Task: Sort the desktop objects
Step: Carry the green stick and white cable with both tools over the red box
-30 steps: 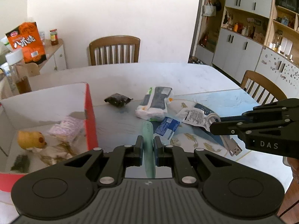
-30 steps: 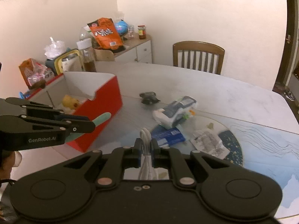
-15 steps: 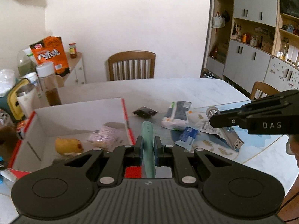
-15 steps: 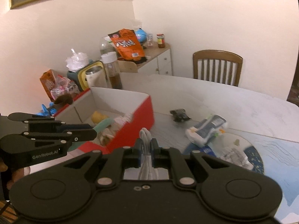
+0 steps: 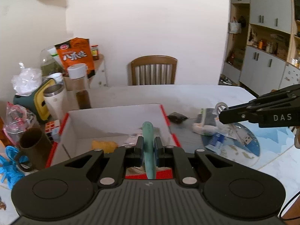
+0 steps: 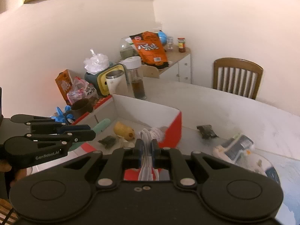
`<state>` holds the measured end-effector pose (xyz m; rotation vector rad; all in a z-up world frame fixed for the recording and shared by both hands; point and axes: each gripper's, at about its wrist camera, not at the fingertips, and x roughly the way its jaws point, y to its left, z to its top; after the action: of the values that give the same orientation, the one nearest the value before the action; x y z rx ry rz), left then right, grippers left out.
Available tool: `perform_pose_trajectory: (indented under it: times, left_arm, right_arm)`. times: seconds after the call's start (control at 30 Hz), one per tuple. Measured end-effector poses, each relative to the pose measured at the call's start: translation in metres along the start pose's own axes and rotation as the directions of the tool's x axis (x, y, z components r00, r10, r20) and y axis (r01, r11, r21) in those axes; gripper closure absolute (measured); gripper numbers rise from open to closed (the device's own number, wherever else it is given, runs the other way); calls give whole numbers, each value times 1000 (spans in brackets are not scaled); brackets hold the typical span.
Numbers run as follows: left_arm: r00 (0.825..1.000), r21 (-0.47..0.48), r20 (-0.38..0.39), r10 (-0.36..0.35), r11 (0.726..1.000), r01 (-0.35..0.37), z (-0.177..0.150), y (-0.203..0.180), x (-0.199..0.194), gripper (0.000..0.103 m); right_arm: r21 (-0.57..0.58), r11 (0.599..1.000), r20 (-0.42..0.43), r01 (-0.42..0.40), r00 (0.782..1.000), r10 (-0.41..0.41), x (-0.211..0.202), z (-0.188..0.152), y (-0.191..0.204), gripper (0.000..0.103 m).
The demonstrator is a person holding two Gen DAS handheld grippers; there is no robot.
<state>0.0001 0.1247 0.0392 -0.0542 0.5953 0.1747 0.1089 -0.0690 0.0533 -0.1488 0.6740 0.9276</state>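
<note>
My left gripper (image 5: 149, 145) is shut on a long teal stick-like object (image 5: 148, 146), held above the near rim of the red-and-white box (image 5: 112, 120). My right gripper (image 6: 146, 146) is shut on a bundle of white cable (image 6: 147, 150), also over the box (image 6: 150, 110). In the right wrist view the left gripper (image 6: 88, 131) and its teal object (image 6: 102, 124) sit at the left. In the left wrist view the right gripper (image 5: 223, 112) reaches in from the right, with the cable's USB plug (image 5: 246, 139) hanging below. The box holds a yellow item (image 6: 123, 130) and small packets.
On the table to the right of the box lie a dark packet (image 5: 177, 116), a white tissue pack (image 5: 205, 123) and flat wrappers (image 5: 217, 140). Left of the box stand a dark mug (image 5: 31, 146), a glass bottle (image 5: 80, 88), a tumbler (image 5: 55, 99) and bags. A wooden chair (image 5: 153, 72) is behind.
Both grippers have risen and swung left, from over the loose items on the table to over the box. Each still holds its object.
</note>
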Motion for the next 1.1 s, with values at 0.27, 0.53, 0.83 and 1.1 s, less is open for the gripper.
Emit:
perform_pose_trajectory:
  times: [0.27,0.53,0.83,1.1]
  left_arm:
    - [996,-37,-35,83,996,-84,6,31,17,93]
    - [981,-72,-108,162,983,-170,5,65,50,93]
    - [969,-86,-151,193,974,-208,12,98,87,92]
    - [957,-53,-203,209,973,-224,13,111,123,92]
  right_arm:
    - [-40,996,-15,-77,997,76,32,25,3,94]
    - [-48,991,-53,-126,991,124,75,46,-2,94]
    - [-65,987,-104,-149,984,142,123,62,-11,94]
    - [-60,982,-167,-176,972,164,165,64,-10,94]
